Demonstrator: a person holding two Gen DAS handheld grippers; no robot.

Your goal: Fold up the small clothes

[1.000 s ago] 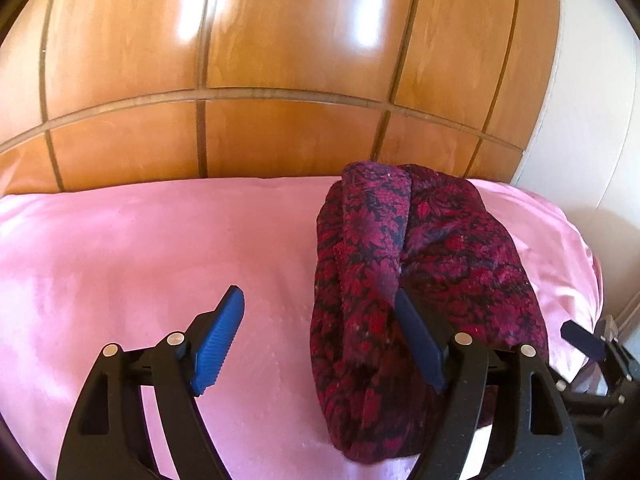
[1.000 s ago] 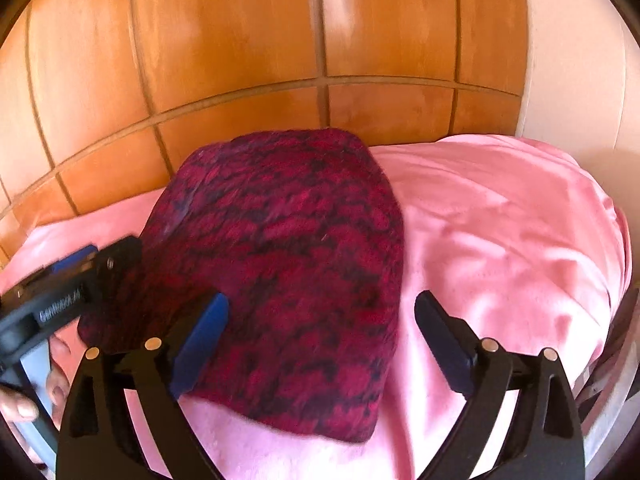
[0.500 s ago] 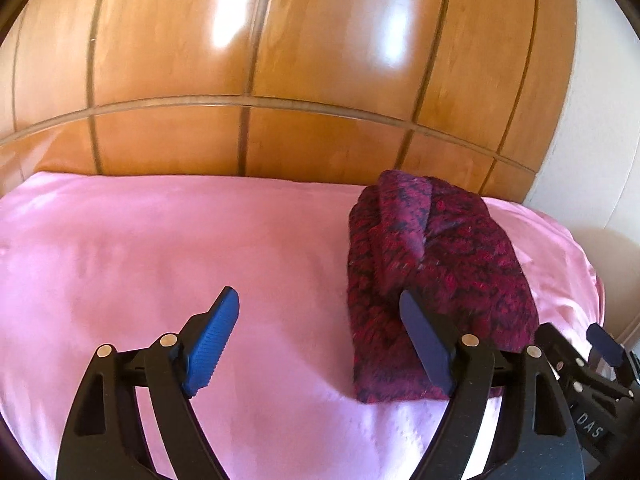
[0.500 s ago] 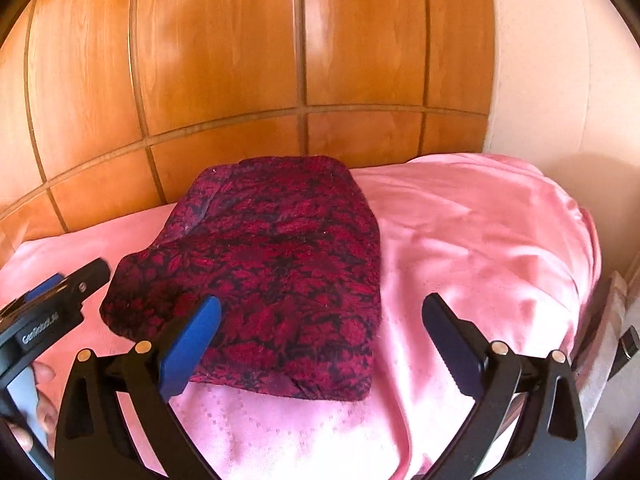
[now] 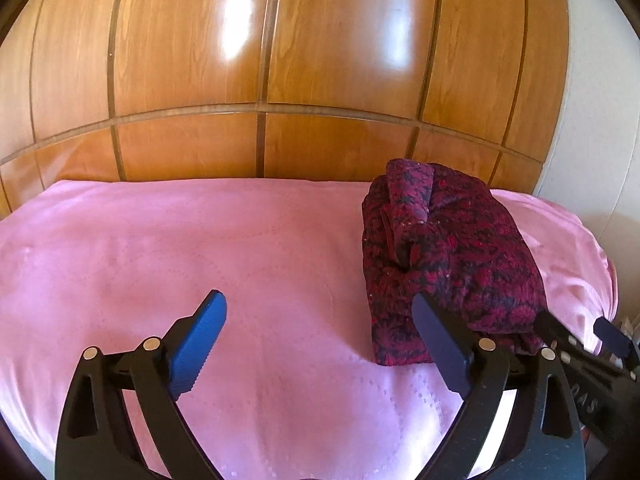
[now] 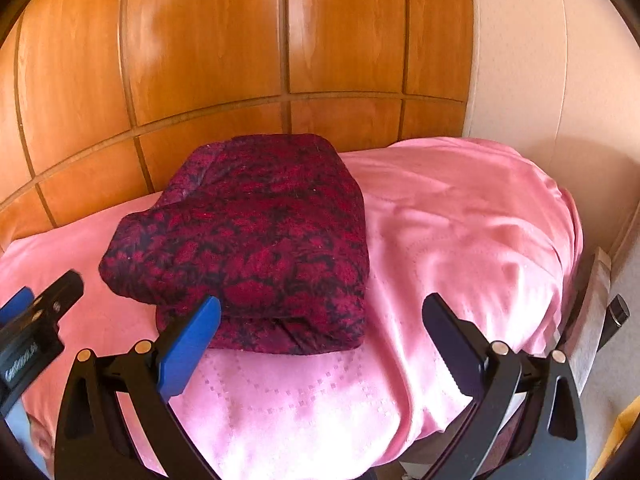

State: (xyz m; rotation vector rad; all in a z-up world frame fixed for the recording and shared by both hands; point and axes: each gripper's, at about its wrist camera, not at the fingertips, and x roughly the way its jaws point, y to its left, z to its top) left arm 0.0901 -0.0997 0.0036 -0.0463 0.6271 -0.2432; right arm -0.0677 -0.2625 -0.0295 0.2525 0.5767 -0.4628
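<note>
White lettering runs along the body of my right gripper (image 5: 576, 344) where it juts into the left wrist view, and I can read only "AS" there; the rest is cut off. My left gripper (image 6: 36, 312) shows at the edge of the right wrist view with a white word printed on it, too blurred to read.

Both pairs of jaws stand wide apart and hold nothing. My left gripper (image 5: 316, 340) hovers over bare pink bedspread (image 5: 180, 248), with its right finger just in front of the near left corner of the folded garment (image 5: 452, 256). My right gripper (image 6: 320, 340) hangs over the near edge of the garment (image 6: 256, 240), its left finger overlapping the garment's near left corner.

The garment, dark red with a black floral pattern, lies folded into a compact bundle on the bedspread (image 6: 460, 232), its far end close against the wooden panelling (image 6: 240, 60).

The left wrist view shows a rolled flap along the top left of the garment, and a long stretch of bedspread to the garment's left. The right wrist view shows the garment's smooth top face, the bedspread dropping off to its right beside a pale wall (image 6: 560, 80), and a small black handle (image 6: 618, 310) beyond that edge.
</note>
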